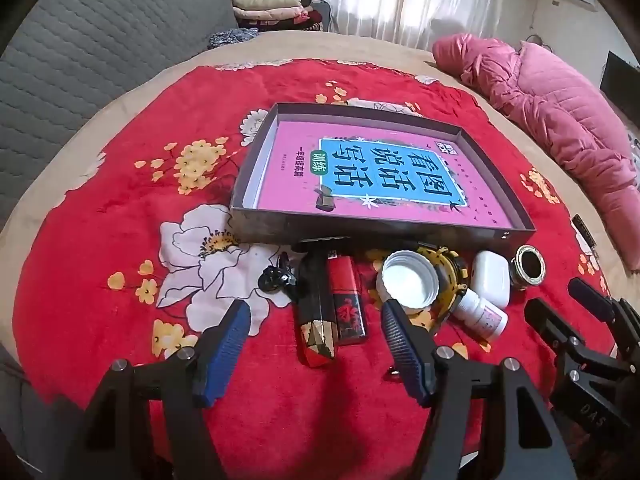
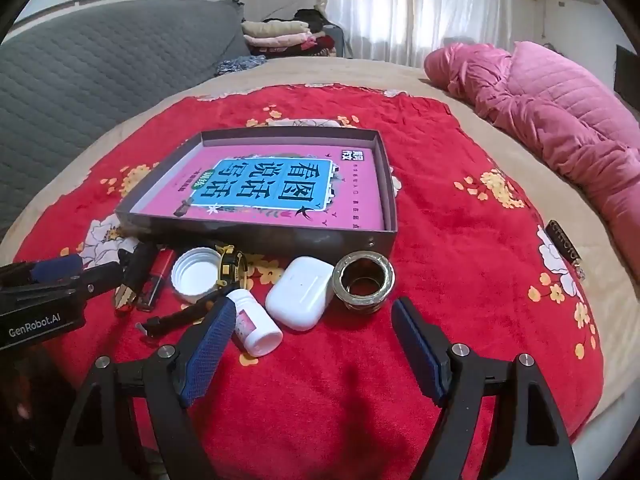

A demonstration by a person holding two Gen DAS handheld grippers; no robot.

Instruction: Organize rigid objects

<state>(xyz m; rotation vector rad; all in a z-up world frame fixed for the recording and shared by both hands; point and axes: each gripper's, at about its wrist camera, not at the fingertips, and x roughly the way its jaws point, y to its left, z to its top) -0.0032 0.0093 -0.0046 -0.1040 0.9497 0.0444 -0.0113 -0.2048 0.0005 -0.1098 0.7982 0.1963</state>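
While both claws hang tilted down over the red floral blanket [image 1: 100,248], neither holds anything: left gripper [image 1: 316,320] has its blue pads spread wide, right gripper [image 2: 314,320] the same. Ahead of both sits the shallow grey box [image 1: 400,236] with a pink book [image 1: 360,176] lying flat inside. The loose items lie in a row between box and claws. Past the left gripper's tips: a black-and-gold faceted tube [image 1: 316,320] and a red lighter [image 1: 346,300] side by side between the pads, a small black clip [image 1: 276,278] off toward the left pad, a white lid [image 1: 410,282] just beyond the right pad, resting against a yellow-black ring [image 1: 450,276]. For the right gripper: a white pill bottle [image 2: 256,326] on its side just beside the left pad, a white earbud case [image 2: 300,298] and a brass ring fitting [image 2: 363,280] ahead between the pads, apart from them. A pink quilted coat [image 2: 560,120] lies far off right.
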